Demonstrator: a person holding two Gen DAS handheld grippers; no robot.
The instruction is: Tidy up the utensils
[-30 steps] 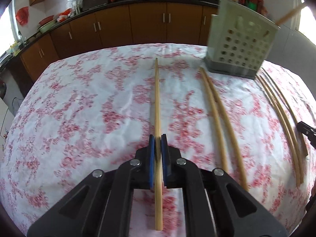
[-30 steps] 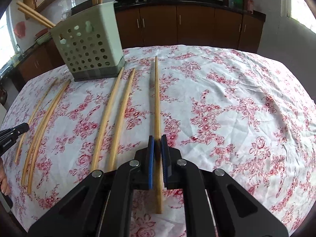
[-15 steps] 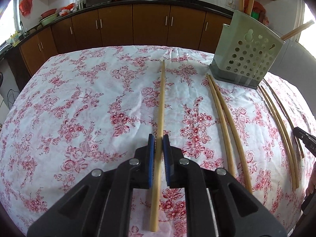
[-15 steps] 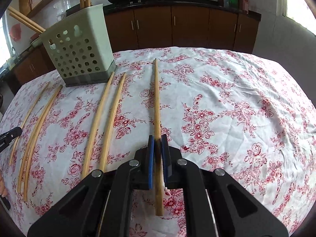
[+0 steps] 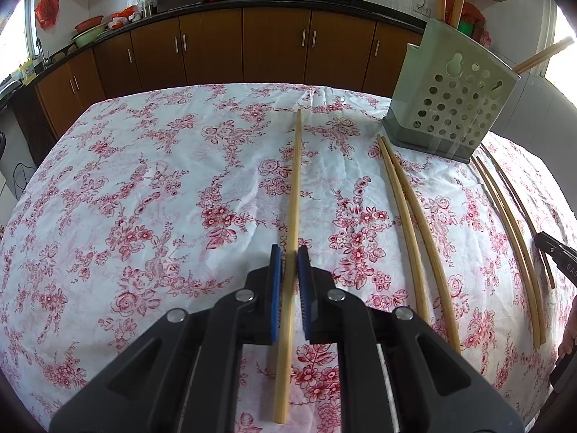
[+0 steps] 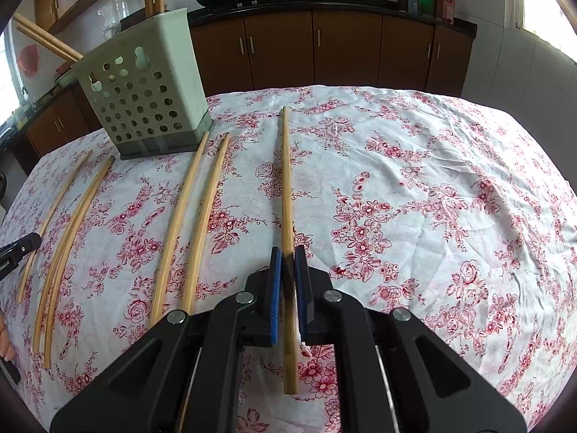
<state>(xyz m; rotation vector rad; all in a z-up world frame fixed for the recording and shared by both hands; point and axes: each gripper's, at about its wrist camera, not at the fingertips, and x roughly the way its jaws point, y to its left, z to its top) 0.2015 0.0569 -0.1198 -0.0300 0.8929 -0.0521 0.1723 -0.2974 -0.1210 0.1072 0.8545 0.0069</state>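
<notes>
Each gripper is shut on one bamboo chopstick. My left gripper (image 5: pixel 289 252) holds a chopstick (image 5: pixel 295 187) that points forward above the floral tablecloth. My right gripper (image 6: pixel 288 254) holds another chopstick (image 6: pixel 286 187) the same way. A pale green perforated utensil holder (image 5: pixel 450 104) stands at the far right of the left wrist view, and it shows at the far left of the right wrist view (image 6: pixel 144 101), with several chopsticks sticking out of it. Loose chopsticks lie on the cloth: a pair (image 6: pixel 191 216) beside the holder and several more (image 6: pixel 65 238) further left.
The table (image 5: pixel 126 198) carries a red-flowered white cloth. Brown kitchen cabinets (image 5: pixel 274 47) and a dark counter with two woks run along the back wall. The other gripper's tip shows at the right edge (image 5: pixel 555 256) of the left wrist view.
Both grippers have lifted and tilted back with their chopsticks, so the table and holder sit lower and farther in both views. The loose chopsticks have not moved.
</notes>
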